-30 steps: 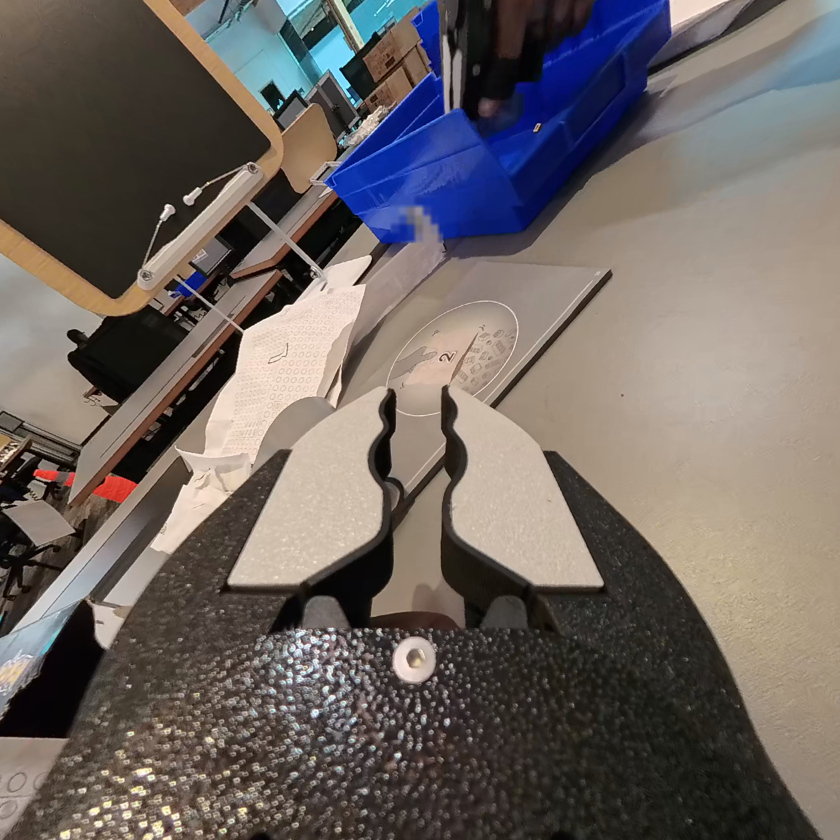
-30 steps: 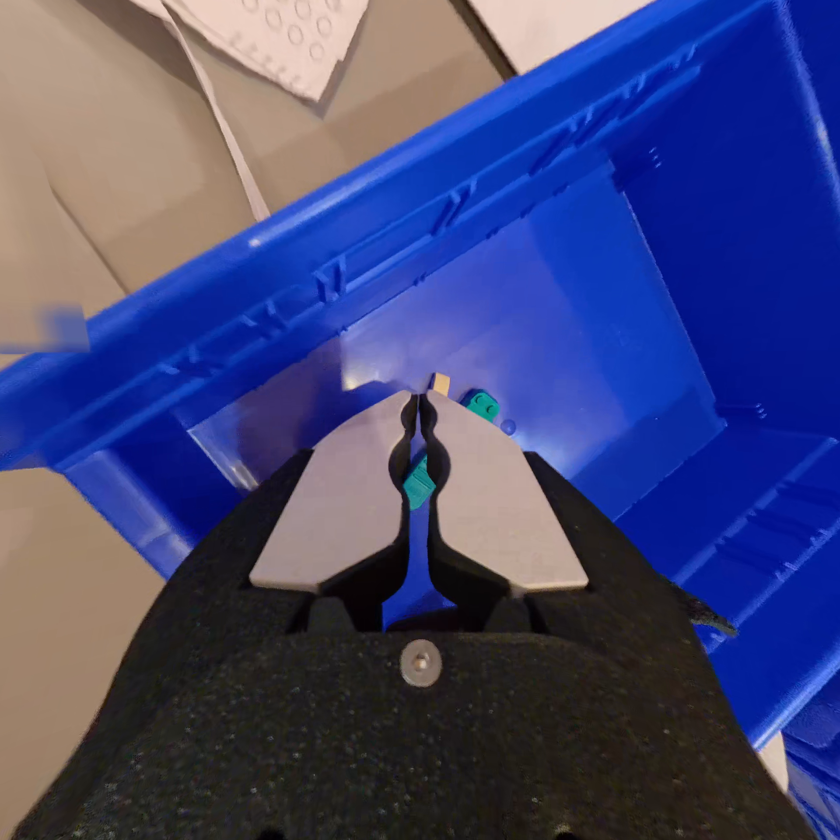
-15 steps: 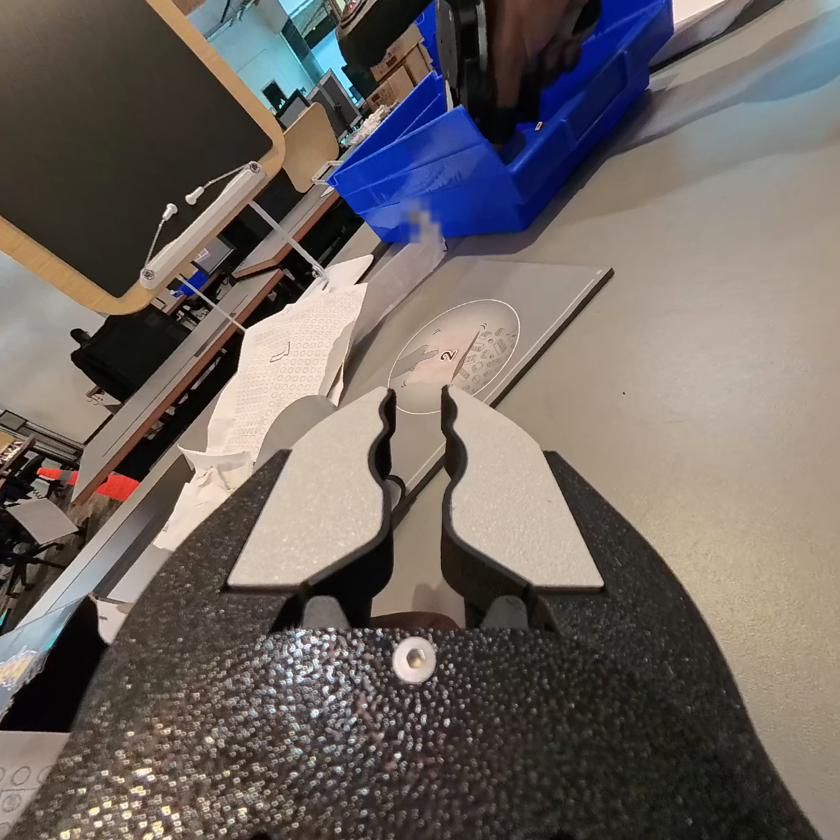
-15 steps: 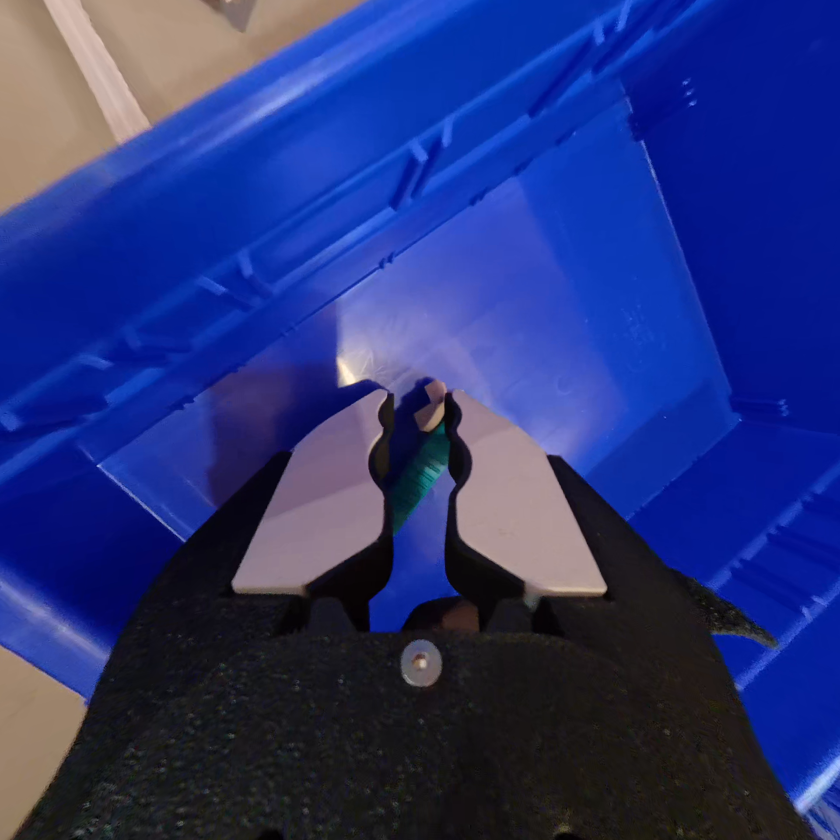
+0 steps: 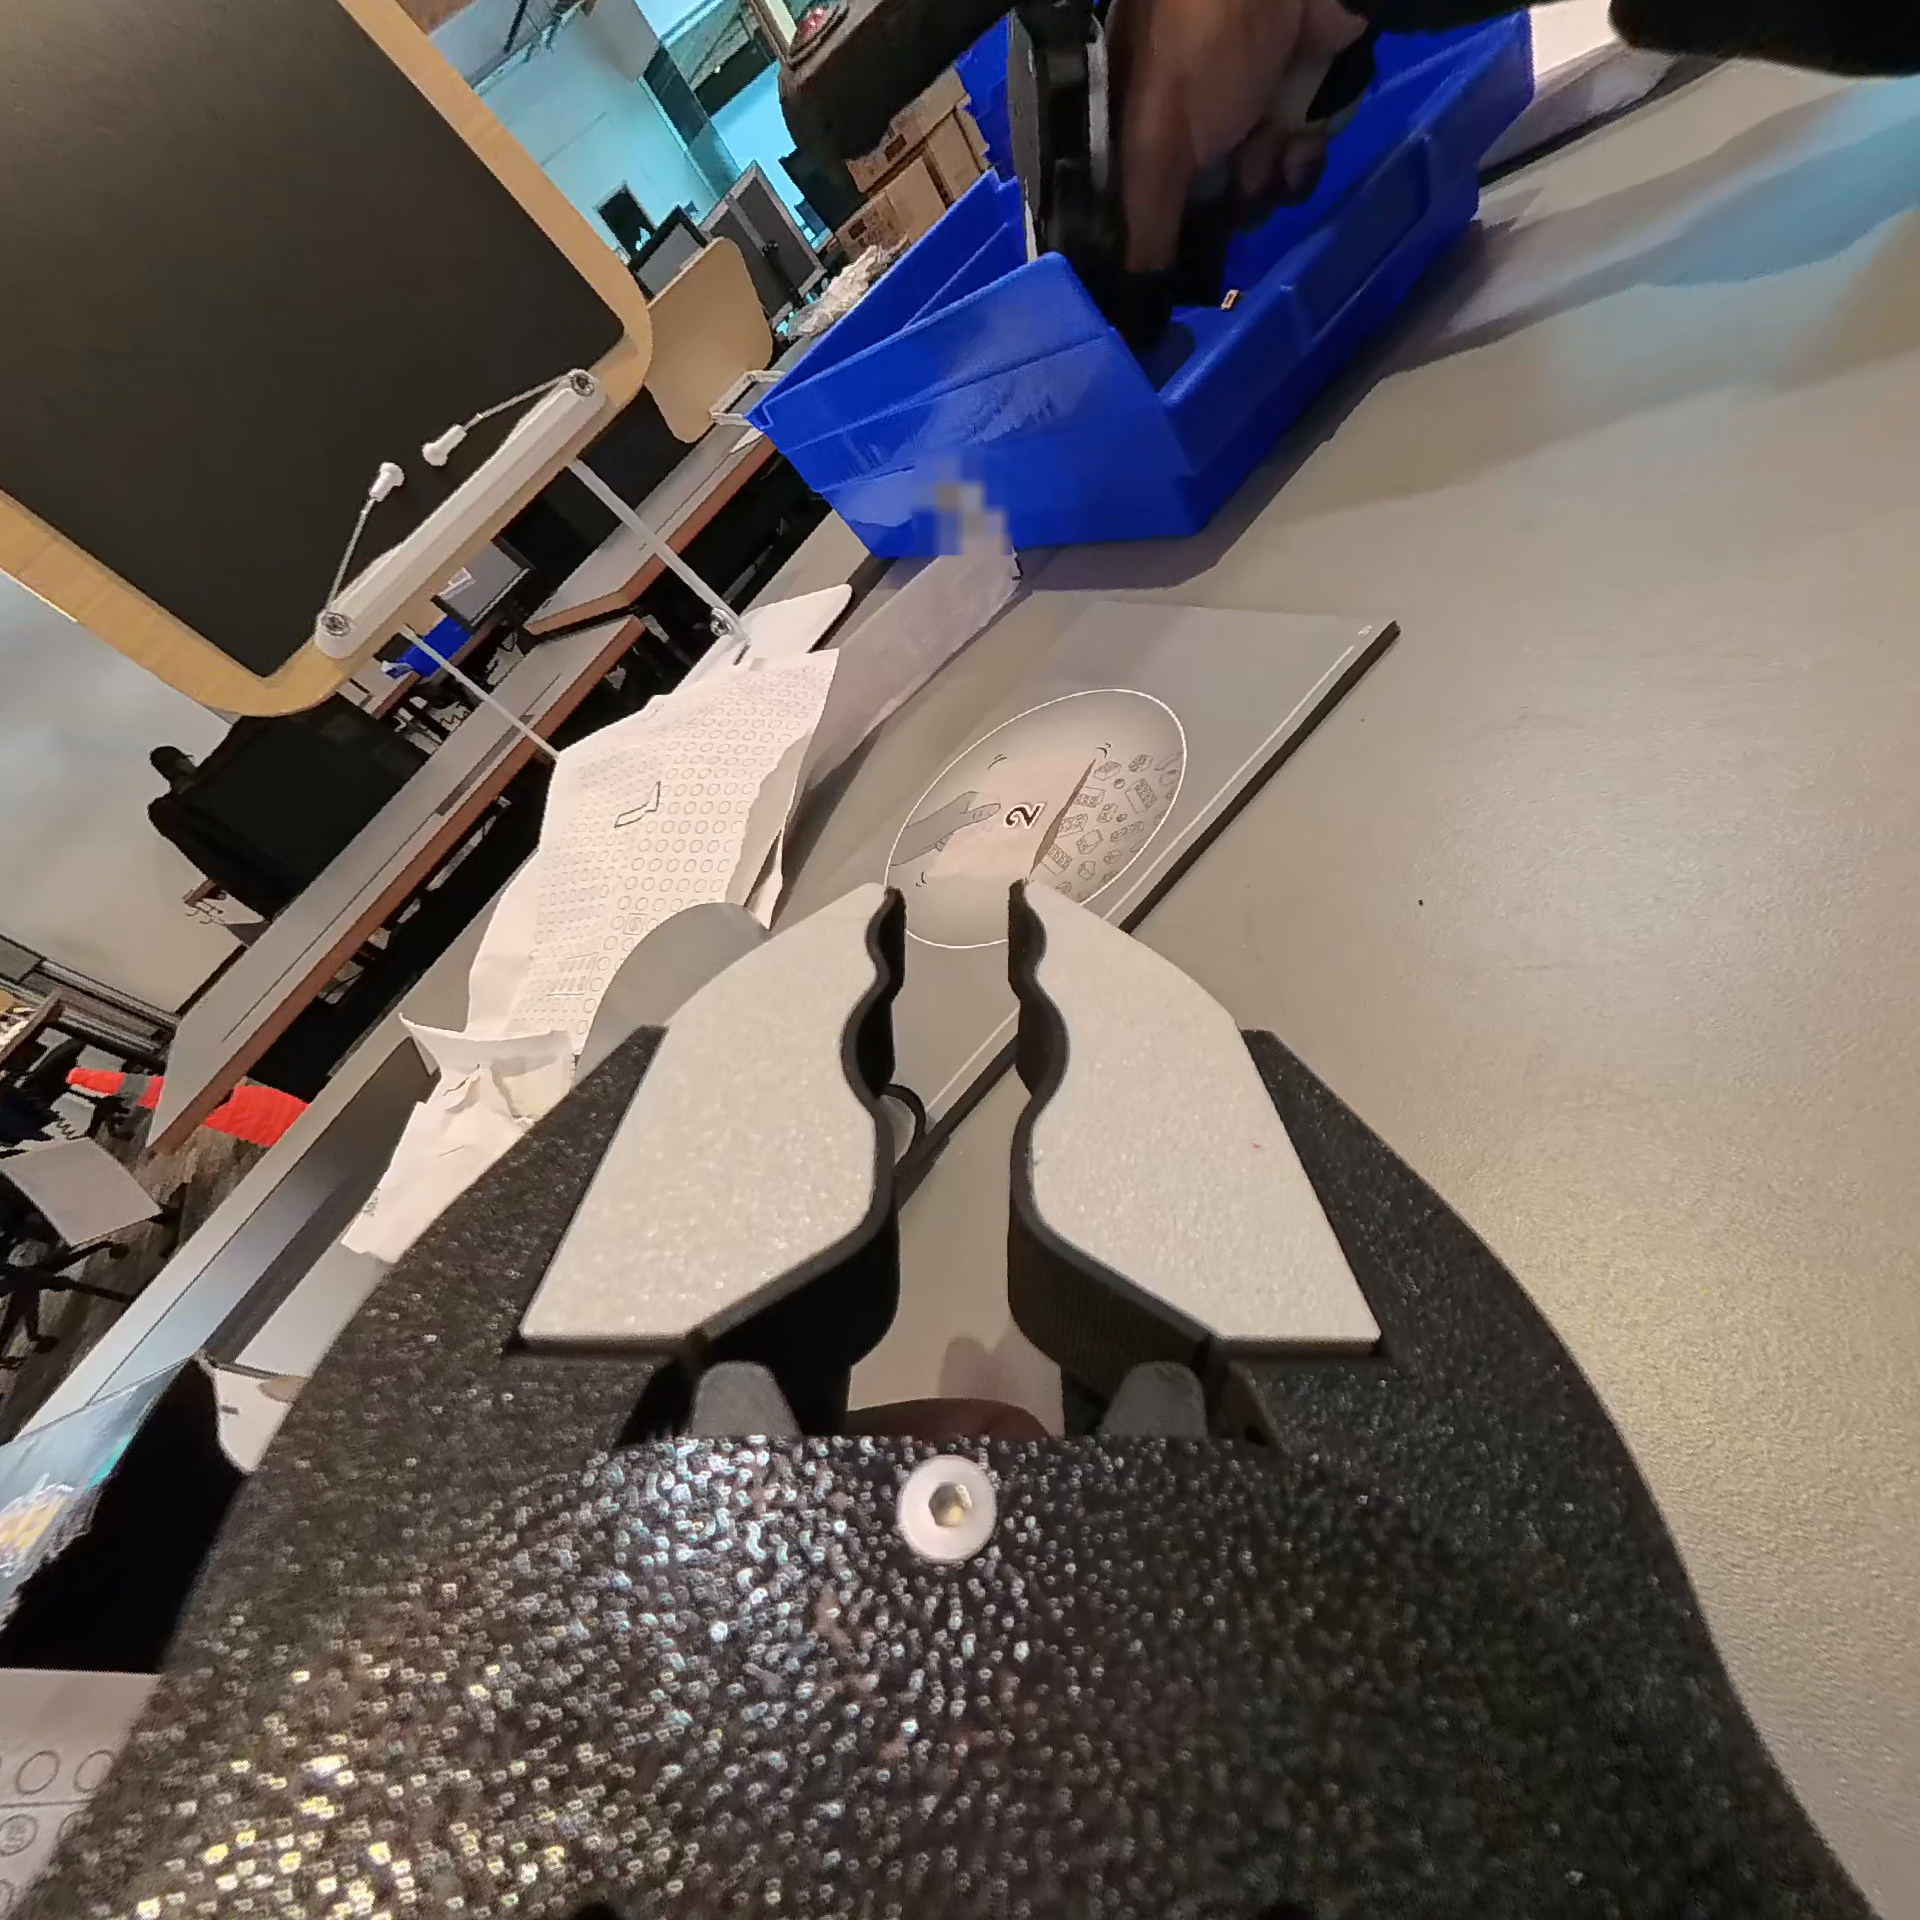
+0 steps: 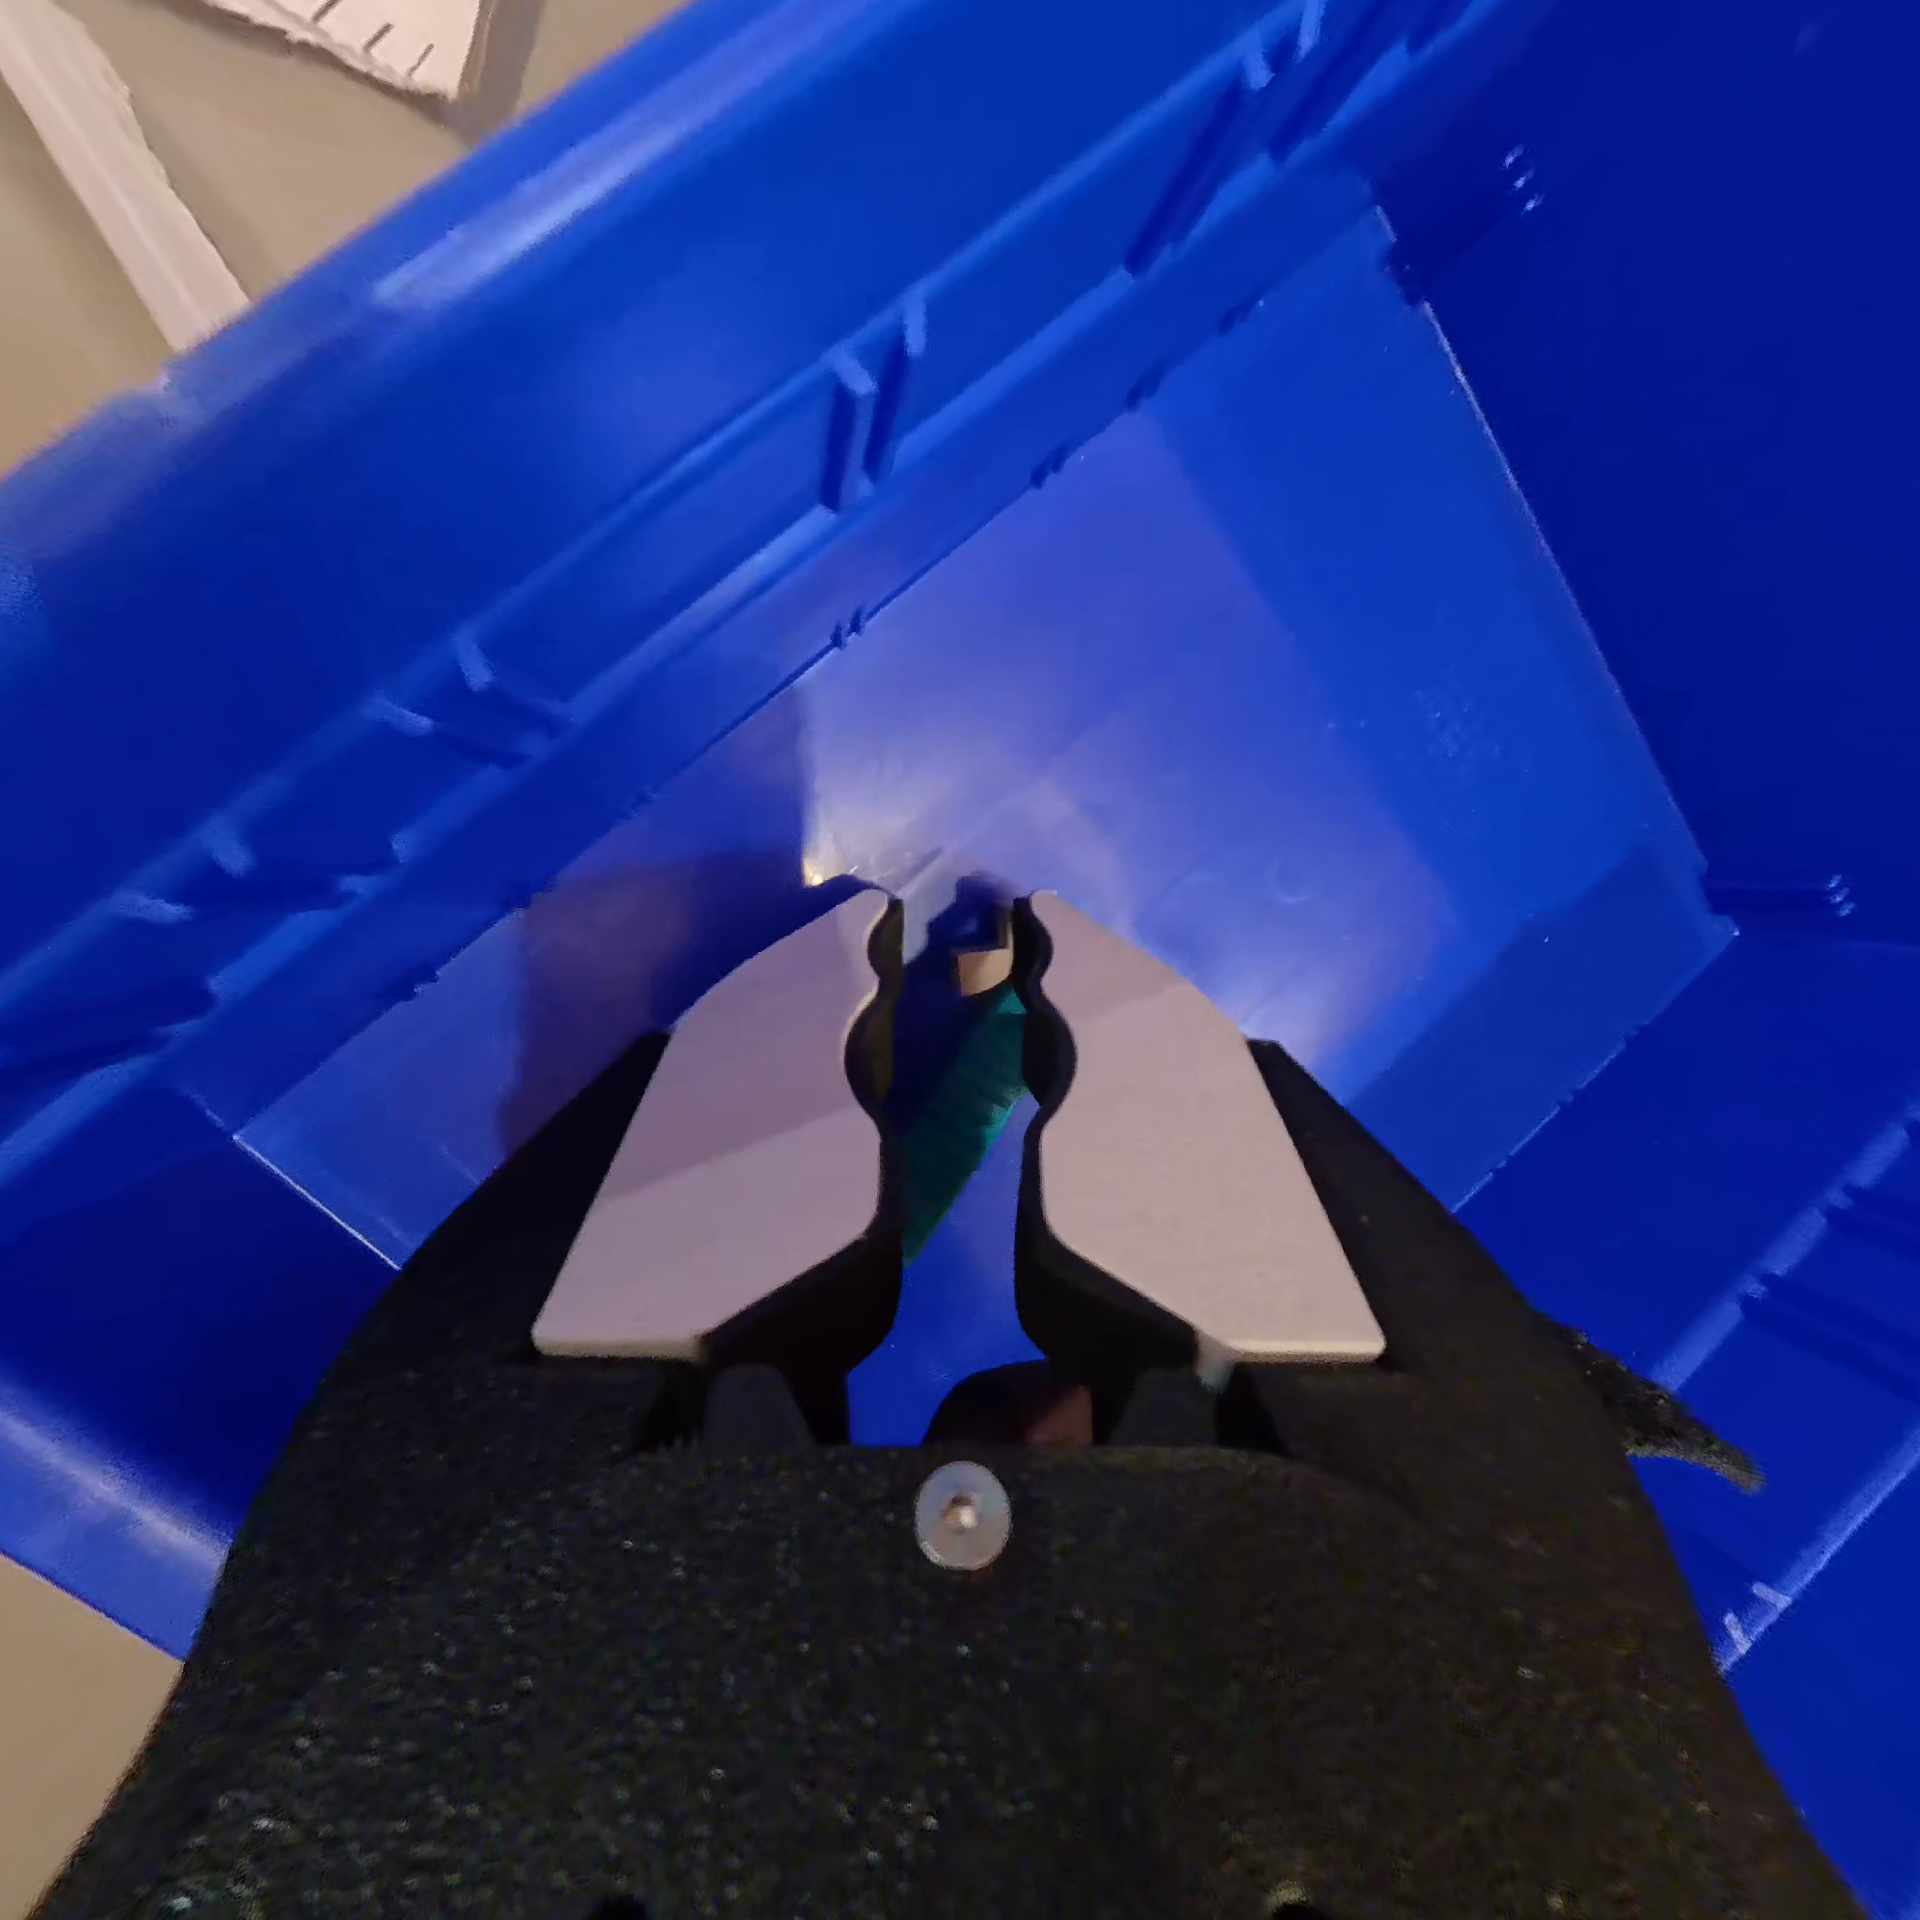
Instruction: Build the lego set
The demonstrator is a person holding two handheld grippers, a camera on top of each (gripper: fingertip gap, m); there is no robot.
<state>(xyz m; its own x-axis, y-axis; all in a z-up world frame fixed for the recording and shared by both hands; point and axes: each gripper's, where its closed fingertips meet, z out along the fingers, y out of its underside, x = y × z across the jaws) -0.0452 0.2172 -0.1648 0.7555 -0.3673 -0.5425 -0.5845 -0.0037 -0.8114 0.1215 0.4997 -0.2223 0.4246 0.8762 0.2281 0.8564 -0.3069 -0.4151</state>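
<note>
Looks like an open-plan office or lab workspace: long desks (image 5: 436, 831) in rows, office chairs (image 5: 42, 1236), stacked cardboard boxes (image 5: 914, 177) and blue parts bins (image 5: 1039, 436) on a grey tabletop (image 5: 1558, 831).

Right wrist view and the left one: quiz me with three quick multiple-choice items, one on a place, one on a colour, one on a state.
1. Where are the right gripper's fingertips?
A. Inside the blue bin
B. Over the booklet
C. Above the torn paper bag

2. What colour is the long piece between the right gripper's fingers?
A. Red
B. Green
C. Yellow

3. How do the left gripper's fingers stand?
A. Clamped on the booklet
B. Apart, with nothing between them
C. Closed on a green piece

Answers:
1. A: the right gripper points at the floor of the blue bin, with walls around it.
2. B: the green piece lies slantwise between the fingers, a small tan piece at its far end.
3. B: the left gripper shows a clear gap, with only the booklet on the table seen through it, and the torn paper bag to the left.
</note>
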